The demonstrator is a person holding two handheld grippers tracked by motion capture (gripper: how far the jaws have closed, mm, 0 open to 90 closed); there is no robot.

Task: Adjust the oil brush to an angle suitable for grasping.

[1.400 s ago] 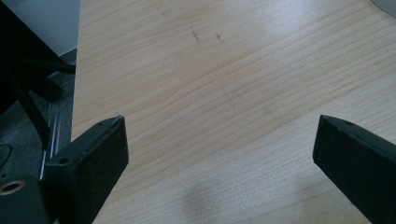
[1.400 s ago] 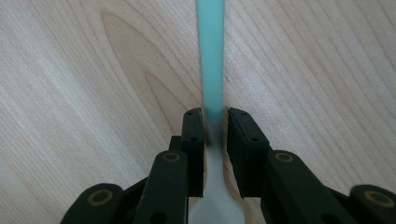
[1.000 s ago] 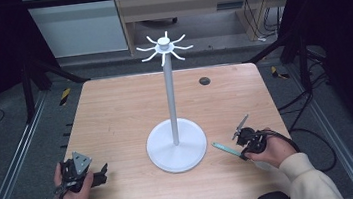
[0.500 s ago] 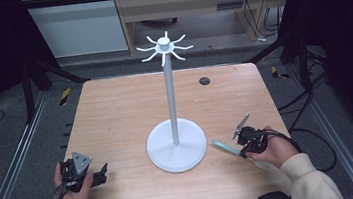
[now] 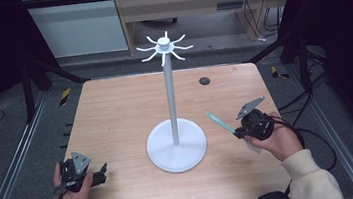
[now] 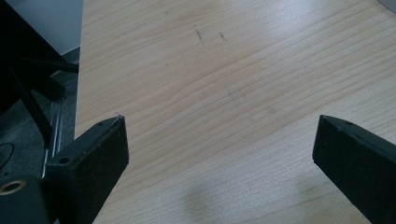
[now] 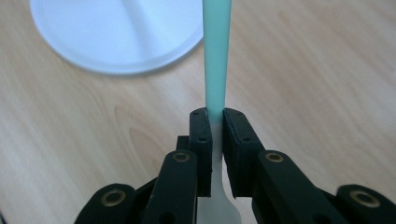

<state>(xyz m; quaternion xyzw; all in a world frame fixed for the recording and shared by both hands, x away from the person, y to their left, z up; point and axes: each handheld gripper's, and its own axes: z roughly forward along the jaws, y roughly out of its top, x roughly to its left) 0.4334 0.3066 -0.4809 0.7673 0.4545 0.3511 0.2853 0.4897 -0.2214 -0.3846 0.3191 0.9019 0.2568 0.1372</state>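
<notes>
High view: right tongs [image 5: 238, 131] at right of centre grip a teal spatula [image 5: 220, 122] beside the white stand [image 5: 176, 142]; left tongs [image 5: 103, 172] sit lower left. Left gripper view: jaws wide over bare surface [image 6: 233, 84]. Right gripper view: jaws clamp the spatula [image 7: 216, 56] at centre.

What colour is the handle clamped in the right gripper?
Teal-green handle, fading to a translucent white end below the right gripper. Clearest in the right gripper view.
</notes>
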